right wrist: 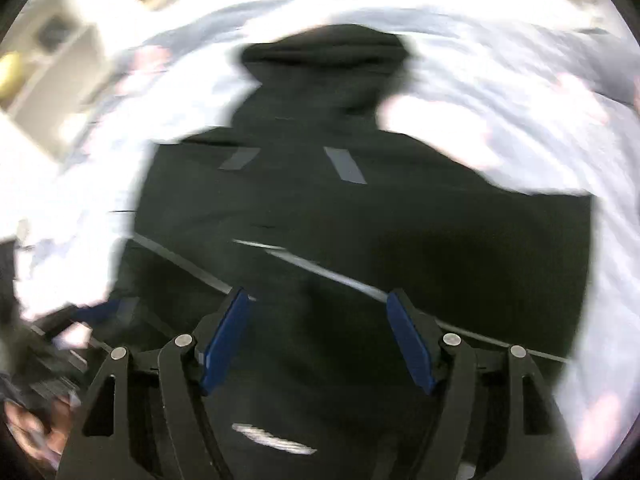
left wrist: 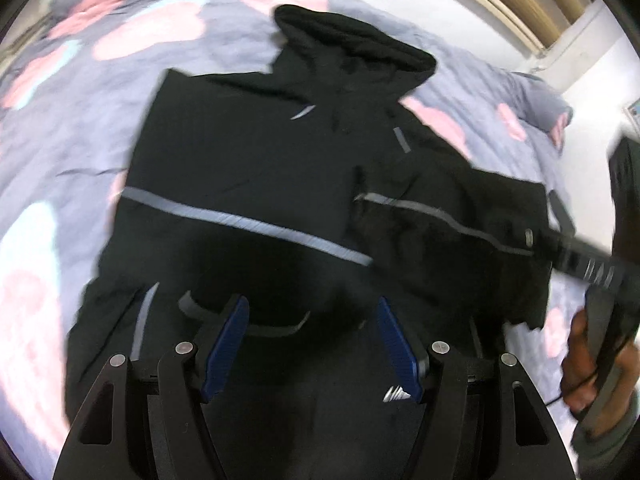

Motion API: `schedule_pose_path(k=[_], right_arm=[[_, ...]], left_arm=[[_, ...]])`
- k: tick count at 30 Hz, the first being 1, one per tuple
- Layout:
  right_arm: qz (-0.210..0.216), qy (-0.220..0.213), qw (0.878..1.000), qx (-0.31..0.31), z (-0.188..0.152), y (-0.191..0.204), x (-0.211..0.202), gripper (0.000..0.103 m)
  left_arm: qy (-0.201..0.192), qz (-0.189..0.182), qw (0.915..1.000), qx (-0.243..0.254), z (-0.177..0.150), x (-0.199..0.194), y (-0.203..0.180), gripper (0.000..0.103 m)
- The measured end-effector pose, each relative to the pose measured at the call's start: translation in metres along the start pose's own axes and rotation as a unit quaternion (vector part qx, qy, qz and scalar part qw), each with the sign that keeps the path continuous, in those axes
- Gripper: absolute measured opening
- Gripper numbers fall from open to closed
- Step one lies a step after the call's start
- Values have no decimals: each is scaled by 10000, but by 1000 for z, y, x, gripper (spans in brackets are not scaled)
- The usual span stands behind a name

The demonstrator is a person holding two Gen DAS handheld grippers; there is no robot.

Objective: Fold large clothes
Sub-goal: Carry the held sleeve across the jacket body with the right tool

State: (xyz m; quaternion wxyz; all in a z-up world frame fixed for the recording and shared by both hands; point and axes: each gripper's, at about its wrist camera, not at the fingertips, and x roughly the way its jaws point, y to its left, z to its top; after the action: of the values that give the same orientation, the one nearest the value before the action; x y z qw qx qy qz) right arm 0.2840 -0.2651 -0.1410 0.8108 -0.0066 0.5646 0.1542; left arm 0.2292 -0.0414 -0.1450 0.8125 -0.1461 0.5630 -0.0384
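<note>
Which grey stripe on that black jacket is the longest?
The horizontal grey stripe running across the black jacket; the two near the collar are only short dashes.

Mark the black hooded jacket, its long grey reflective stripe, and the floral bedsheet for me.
Black hooded jacket (left wrist: 248,152): left wrist view, on the chest panel.
Long grey reflective stripe (left wrist: 240,222): left wrist view, mid-length of the band.
Purple bedsheet with pink flowers (left wrist: 80,128): left wrist view, bare patch left of the jacket.

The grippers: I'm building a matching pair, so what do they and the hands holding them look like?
The left gripper and the right gripper look alike: matte black angular linkage arms with triangular cutouts and round silver pivot pins, each carrying two flat, ribbed blue finger pads. The hand on the right one is bare, a grey cuff at the wrist, with a thin dark cable beside it.
</note>
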Motion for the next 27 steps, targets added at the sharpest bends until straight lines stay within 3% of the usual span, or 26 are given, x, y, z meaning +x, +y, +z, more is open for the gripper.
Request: schedule_pose_path(k=[1,3,10,14,18,19,20,22,27], right_arm=[[-182,123,9997,108,-5,-12,8,73],[-311,231,9987,342,-18,-32,26,61],[-714,574,9956,193,-28,-42,78,61],[-552,557,9968,142,-29,-47,77,61],[-370,567,9977,100,-28,-52,73,61],[-270,587,9978,157,-29,-55,66,61],[-159,576,9980,225,-29,-58,60,61],[114,502,9980,362,-30,-63,44,61],[414,343,9980,323,-30,-64,6,61]], left_arm=[[19,-149,9999,3,8,8,-3,68],[119,-492,9987,-10,24,28,-9,68],[515,-1056,9929,-171,66,86,-18,68],[767,-1445,9863,-219,68,111,-22,68],[881,-1450,9854,-150,69,133,-30,68],[813,-1440,9862,-97,69,133,-32,58],[776,-1471,9861,-42,70,132,-35,37],[698,-1379,9880,54,71,130,-38,21],[104,-1431,9894,201,76,82,-42,18]])
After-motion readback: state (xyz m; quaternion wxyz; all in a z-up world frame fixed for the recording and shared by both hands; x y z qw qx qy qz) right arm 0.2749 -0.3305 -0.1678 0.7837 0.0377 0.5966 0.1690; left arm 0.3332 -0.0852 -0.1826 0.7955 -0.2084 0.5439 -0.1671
